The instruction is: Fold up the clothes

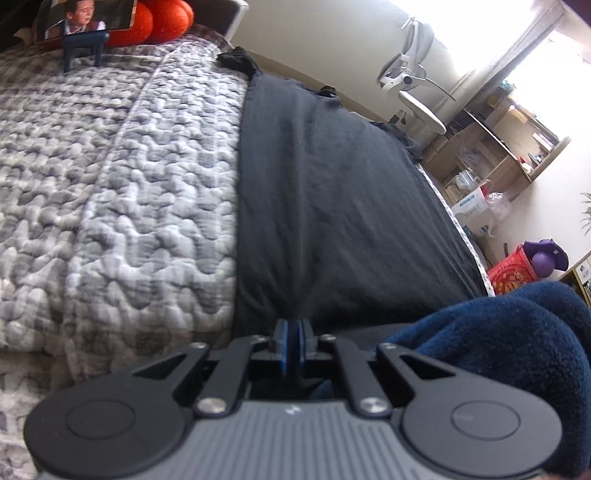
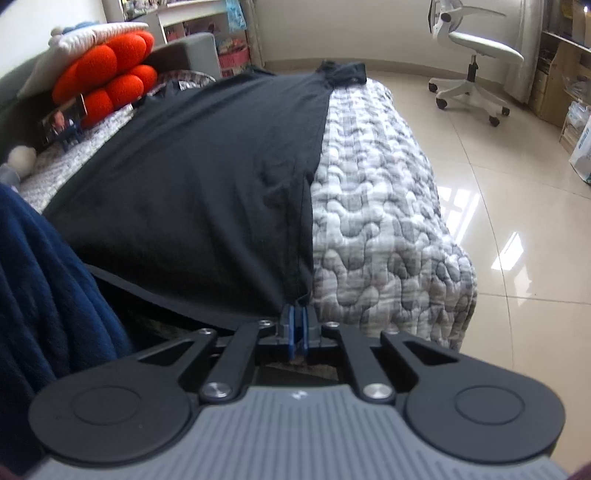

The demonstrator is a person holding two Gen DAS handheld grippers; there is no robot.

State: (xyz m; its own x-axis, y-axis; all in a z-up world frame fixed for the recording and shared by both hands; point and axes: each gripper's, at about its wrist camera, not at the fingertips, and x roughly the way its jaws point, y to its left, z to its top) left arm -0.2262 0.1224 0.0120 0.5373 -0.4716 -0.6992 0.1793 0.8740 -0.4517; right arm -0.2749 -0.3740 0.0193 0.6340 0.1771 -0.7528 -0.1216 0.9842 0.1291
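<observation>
A black T-shirt lies spread lengthwise on a grey quilted bed cover. My left gripper is shut on the near hem of the shirt, the cloth puckering into its blue pads. In the right wrist view the same black T-shirt stretches away toward its sleeve at the far end. My right gripper is shut on the shirt's near right corner, at the seam beside the quilt. The hem hangs taut between the two grippers.
A person's dark blue fleece sleeve fills the near right of the left view, and the sleeve the near left of the right view. Orange cushions and a propped screen sit at the bed's head. A white office chair stands on the tiled floor.
</observation>
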